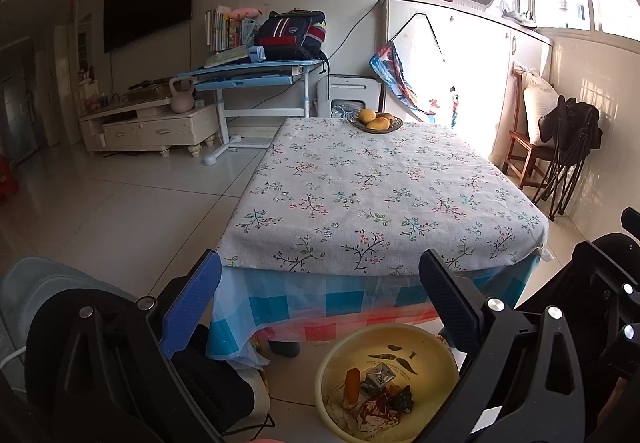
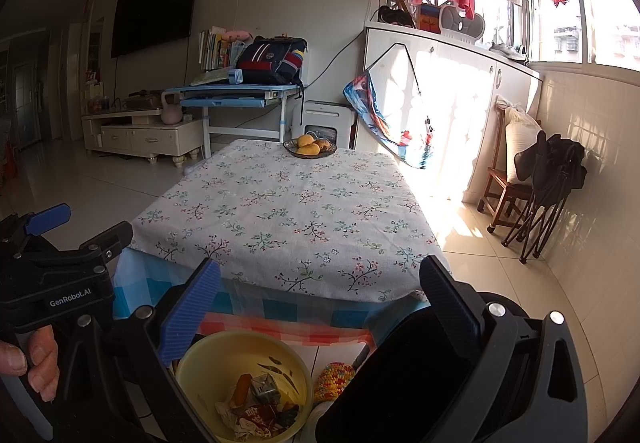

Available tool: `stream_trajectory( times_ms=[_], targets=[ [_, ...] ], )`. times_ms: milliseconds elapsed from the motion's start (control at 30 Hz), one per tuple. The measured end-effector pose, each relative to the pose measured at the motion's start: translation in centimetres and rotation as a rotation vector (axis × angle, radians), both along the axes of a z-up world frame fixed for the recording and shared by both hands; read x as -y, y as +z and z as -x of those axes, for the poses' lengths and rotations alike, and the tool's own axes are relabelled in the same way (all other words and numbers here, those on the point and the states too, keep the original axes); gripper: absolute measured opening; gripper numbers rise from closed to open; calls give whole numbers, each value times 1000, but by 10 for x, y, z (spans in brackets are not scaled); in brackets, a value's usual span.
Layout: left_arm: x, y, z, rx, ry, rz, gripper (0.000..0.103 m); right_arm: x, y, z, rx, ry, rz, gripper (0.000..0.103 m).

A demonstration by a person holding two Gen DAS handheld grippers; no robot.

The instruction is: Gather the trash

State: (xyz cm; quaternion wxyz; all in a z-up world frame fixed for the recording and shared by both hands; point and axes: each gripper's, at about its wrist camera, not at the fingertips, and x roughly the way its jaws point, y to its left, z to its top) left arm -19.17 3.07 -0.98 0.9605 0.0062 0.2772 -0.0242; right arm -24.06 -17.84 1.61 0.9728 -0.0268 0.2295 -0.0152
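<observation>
Both claws stand wide apart and carry nothing: the left gripper [image 1: 320,299] and the right gripper [image 2: 316,303] are each held back from the near edge of the table with the white floral tablecloth [image 1: 372,179], above the floor. The collected trash — crumpled wrappers, a small carton and an orange scrap [image 2: 256,407] — lies in the round yellow plastic basin [image 1: 436,343] on the tiled floor, just in front of the table's checked blue-and-red underskirt. The tabletop shows no loose litter; only the dark glass dish of yellow fruit [image 1: 375,120] sits at its far end, and that is not waste. Judgement: collection appears near complete or complete. To do the present step well, scan the cloth and the floor round the basin for stray pieces before closing out — the crocheted multicoloured item [image 2: 334,377] beside the basin cannot be identified and should not be assumed trash. Any further drop should be made squarely over the basin's centre, low, to avoid spill.
</observation>
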Motion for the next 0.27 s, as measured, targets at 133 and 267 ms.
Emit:
stream_trajectory(
  times_ms=[133,267],
  targets=[
    [-4,-6,-6,-61,6,30,96,1,-2,1,-1,2,6,95],
    [-9,-7,-7,-65,21,45,96,5,-4,1,-4,2,9,95]
  ],
)
